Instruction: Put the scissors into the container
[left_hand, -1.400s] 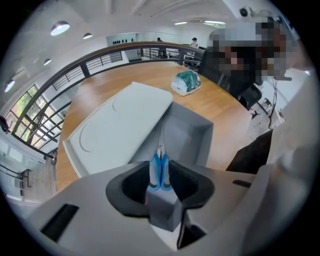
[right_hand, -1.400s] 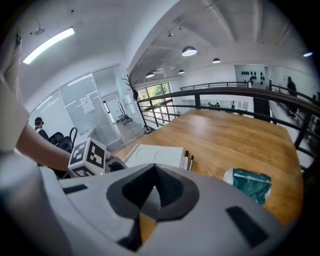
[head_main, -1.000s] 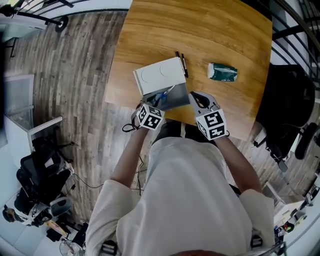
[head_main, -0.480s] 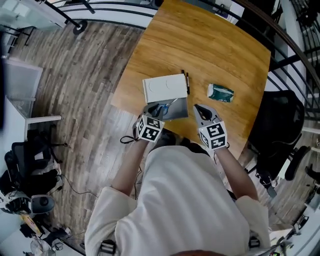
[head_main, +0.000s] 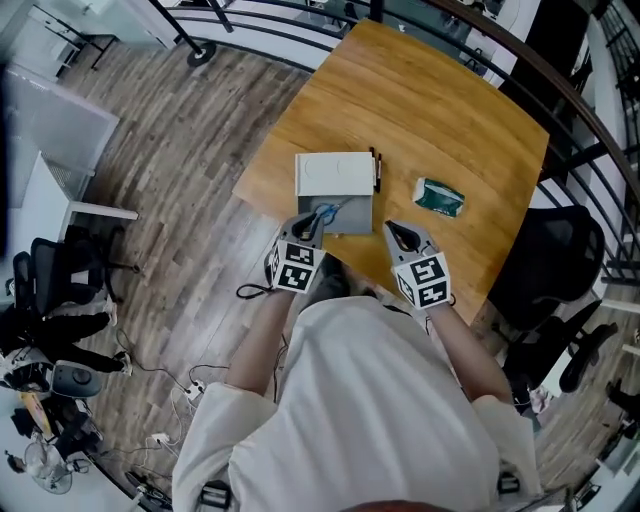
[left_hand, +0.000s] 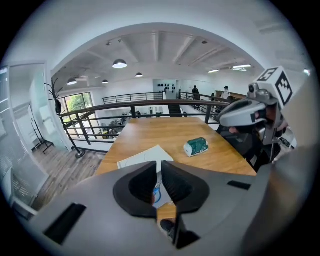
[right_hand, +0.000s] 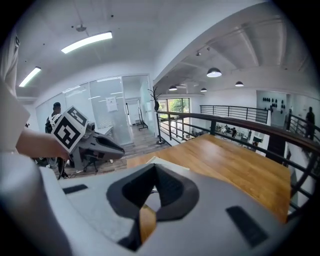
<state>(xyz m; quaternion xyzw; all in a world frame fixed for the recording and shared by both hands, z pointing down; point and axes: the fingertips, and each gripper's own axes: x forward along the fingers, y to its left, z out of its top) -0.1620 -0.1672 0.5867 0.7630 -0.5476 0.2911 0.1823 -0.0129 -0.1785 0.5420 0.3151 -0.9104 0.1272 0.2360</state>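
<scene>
The container (head_main: 341, 216) is a grey box near the table's front edge, with its white lid (head_main: 334, 174) folded back behind it. The blue-handled scissors (head_main: 322, 212) lie inside the box. My left gripper (head_main: 304, 230) hovers at the box's near left corner. Its jaws are closing to a narrow gap with nothing between them. In the left gripper view the scissors (left_hand: 157, 193) show beyond that gap, past the left gripper (left_hand: 159, 167). My right gripper (head_main: 400, 236) floats to the right of the box, shut and empty, also seen as the right gripper (right_hand: 155, 167) in its own view.
A green packet (head_main: 439, 197) lies on the wooden table (head_main: 450, 120) right of the box, and black pens (head_main: 377, 170) lie beside the lid. A black railing (head_main: 560, 90) runs past the table's far side. A dark chair (head_main: 545, 270) stands at the right.
My left gripper has drawn back a little from the box toward the table edge, while the scissors stay inside. The head view has shifted, so the table sits higher and further right.
</scene>
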